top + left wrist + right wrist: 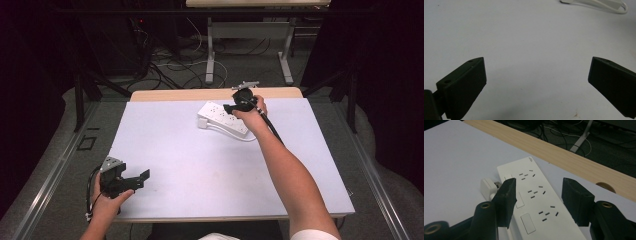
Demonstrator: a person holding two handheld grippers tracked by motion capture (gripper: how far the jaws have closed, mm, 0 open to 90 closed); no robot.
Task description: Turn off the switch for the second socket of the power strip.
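Your right gripper (pixel 235 107) hangs over the power strip (pixel 223 118) at the desk's far middle, jaws half-open astride its width, long axis running ahead between them, nothing gripped yet.

Black tongs (pixel 142 178) — grey plate (three-cornered), trailing cable, white sleeve (pixel 312 235).

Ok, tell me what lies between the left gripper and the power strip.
Nothing: in the high view, bare white table top runs from the left gripper to the power strip; the left gripper view shows the same.
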